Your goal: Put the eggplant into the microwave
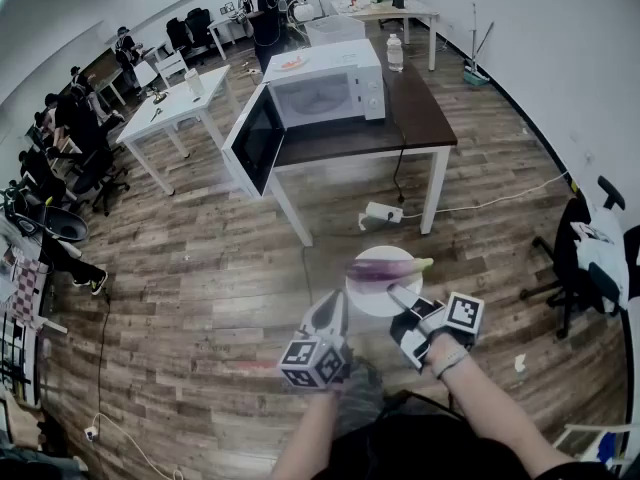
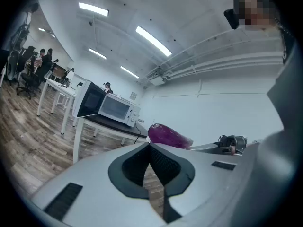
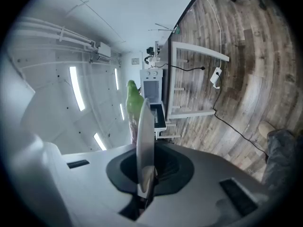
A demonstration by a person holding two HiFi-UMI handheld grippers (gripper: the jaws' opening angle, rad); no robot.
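A purple eggplant (image 1: 385, 268) with a green stem lies on a white plate (image 1: 368, 296) held above the floor. My right gripper (image 1: 402, 300) is shut on the plate's near rim. In the right gripper view the plate (image 3: 145, 131) stands edge-on between the pads, with the eggplant's green stem (image 3: 133, 100) behind it. My left gripper (image 1: 331, 315) hangs just left of the plate, shut with nothing in it. Its pads (image 2: 163, 161) meet at the tip, and the eggplant (image 2: 169, 135) shows beyond them. The white microwave (image 1: 325, 93) stands ahead on a dark table (image 1: 420, 118) with its door (image 1: 255, 138) swung open to the left.
A water bottle (image 1: 394, 53) stands on the table right of the microwave. A power strip (image 1: 383, 211) and its cable lie on the wooden floor under the table. An office chair (image 1: 590, 258) is at the right. White desks (image 1: 175, 108) and several people fill the back left.
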